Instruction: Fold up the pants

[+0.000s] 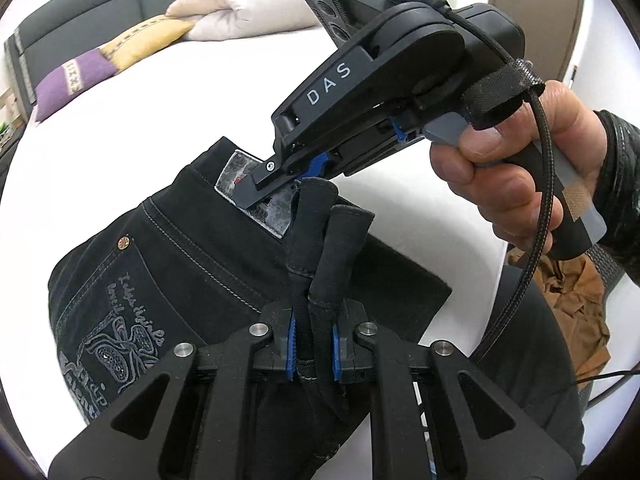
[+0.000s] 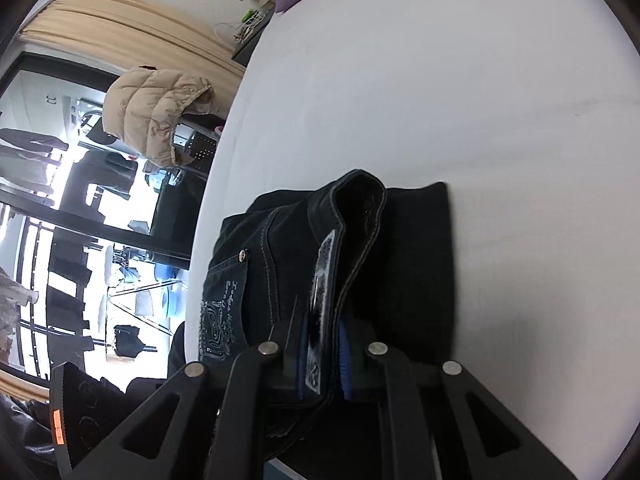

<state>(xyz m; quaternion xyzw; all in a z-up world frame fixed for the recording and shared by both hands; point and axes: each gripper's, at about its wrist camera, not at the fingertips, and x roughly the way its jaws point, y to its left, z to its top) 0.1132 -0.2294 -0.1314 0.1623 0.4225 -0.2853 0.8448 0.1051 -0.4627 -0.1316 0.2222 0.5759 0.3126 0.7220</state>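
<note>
Dark denim pants [image 1: 160,264] lie folded on a white bed [image 1: 140,120], with an embroidered back pocket [image 1: 120,320] and a silvery waist patch [image 1: 240,176] showing. My left gripper [image 1: 314,344] is shut on a bunched strip of the pants' fabric [image 1: 328,264] standing up between its fingers. My right gripper [image 1: 272,188], held by a hand [image 1: 516,148], is shut on the waistband at the patch. In the right wrist view the right gripper [image 2: 324,356] clamps the waistband [image 2: 360,216] and patch [image 2: 322,280].
Pillows [image 1: 224,4] and a purple and yellow cushion [image 1: 100,64] lie at the dark headboard [image 1: 80,4]. Brown cloth [image 1: 576,308] lies by the bed's right edge. A beige puffer jacket [image 2: 156,112] hangs beside the bed, by a window.
</note>
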